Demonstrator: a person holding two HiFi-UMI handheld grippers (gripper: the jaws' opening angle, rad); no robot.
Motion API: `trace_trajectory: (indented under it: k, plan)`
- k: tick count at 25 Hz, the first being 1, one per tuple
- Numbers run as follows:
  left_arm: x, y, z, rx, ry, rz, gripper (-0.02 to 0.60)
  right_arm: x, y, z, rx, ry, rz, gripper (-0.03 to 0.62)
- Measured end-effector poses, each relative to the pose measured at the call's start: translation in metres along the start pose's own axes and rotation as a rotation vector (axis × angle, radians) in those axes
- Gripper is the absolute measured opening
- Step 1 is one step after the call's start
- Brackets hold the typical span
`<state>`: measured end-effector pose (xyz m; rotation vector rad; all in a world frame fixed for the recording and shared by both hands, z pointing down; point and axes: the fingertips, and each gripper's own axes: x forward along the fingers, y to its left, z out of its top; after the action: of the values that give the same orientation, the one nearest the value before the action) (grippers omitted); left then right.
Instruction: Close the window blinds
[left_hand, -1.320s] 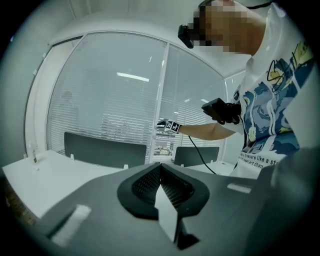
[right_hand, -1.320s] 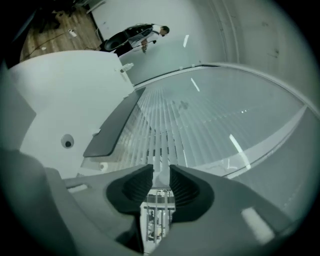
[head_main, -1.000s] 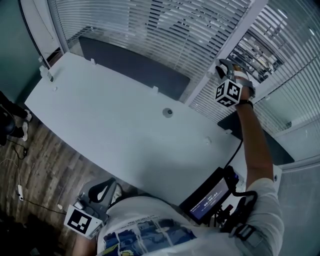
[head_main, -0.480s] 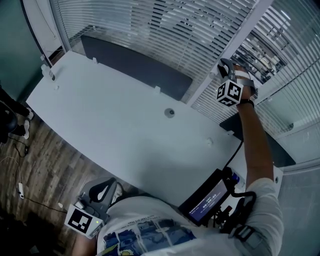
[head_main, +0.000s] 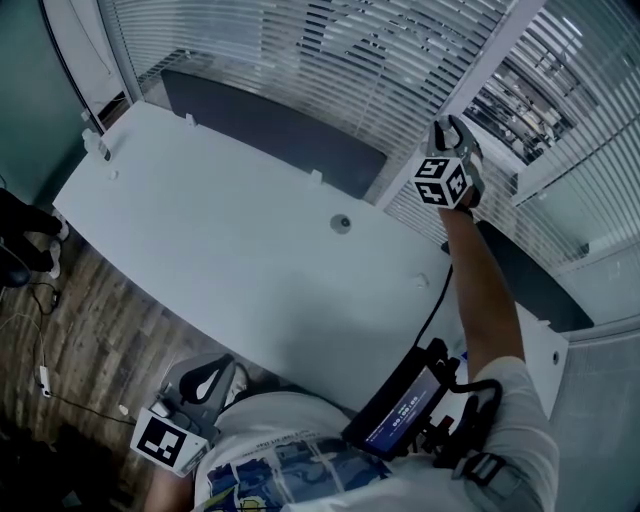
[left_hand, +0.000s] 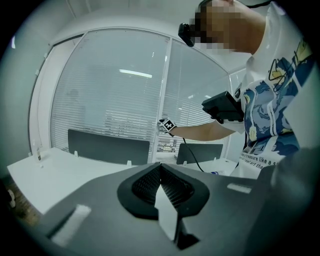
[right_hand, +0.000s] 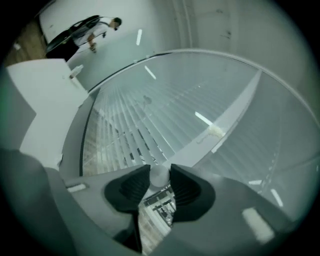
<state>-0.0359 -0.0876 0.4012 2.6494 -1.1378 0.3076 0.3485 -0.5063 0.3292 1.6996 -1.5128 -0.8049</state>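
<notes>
Reaching beyond the far right corner of the desk (head_main: 200, 230), the right gripper (head_main: 450, 130) is held up against the white post (head_main: 475, 75) that stands between two panes of the window. In the right gripper view its fingers (right_hand: 187, 187) are seen only a little apart, and a small pale round knob (right_hand: 160, 176) is clamped between their tips, with both pads touching it. The knob sits on the post.

The blinds (head_main: 330, 60) hang along the far side of the desk, behind the glass. Their slats are not fully turned shut: past the post, at the far right of the desk, shelves or buildings can be seen through the gaps.

The left gripper (head_main: 205, 385) is kept low at the near side of the desk, close to the person's body and well apart from the blinds. Its fingers (left_hand: 145, 185) are pressed together at the tips, and nothing is held between them; only the white desk is seen beyond.
</notes>
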Motion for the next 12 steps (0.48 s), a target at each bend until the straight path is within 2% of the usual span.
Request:
trace_trajectory:
  k: [4,6,7,9,12]
  plan:
    - [-0.001,0.000,0.001,0.001,0.002,0.005,0.006,-0.001,-0.007,0.001,0.266,0.018,-0.071,0.123]
    - [-0.001,0.001,0.001,0.000,0.003,0.008,0.006,-0.001,-0.010,0.000,0.342,0.021,-0.109,0.123]
    - [-0.002,0.001,0.001,-0.001,0.002,0.010,0.006,-0.001,-0.011,0.000,0.346,0.021,-0.121,0.123]
    - [-0.003,0.001,0.002,-0.001,-0.001,0.011,0.006,0.000,-0.010,0.000,0.281,0.021,-0.112,0.123]
    - [-0.003,0.003,0.003,0.001,-0.005,0.006,0.006,-0.001,-0.001,-0.003,0.076,0.018,-0.015,0.133]
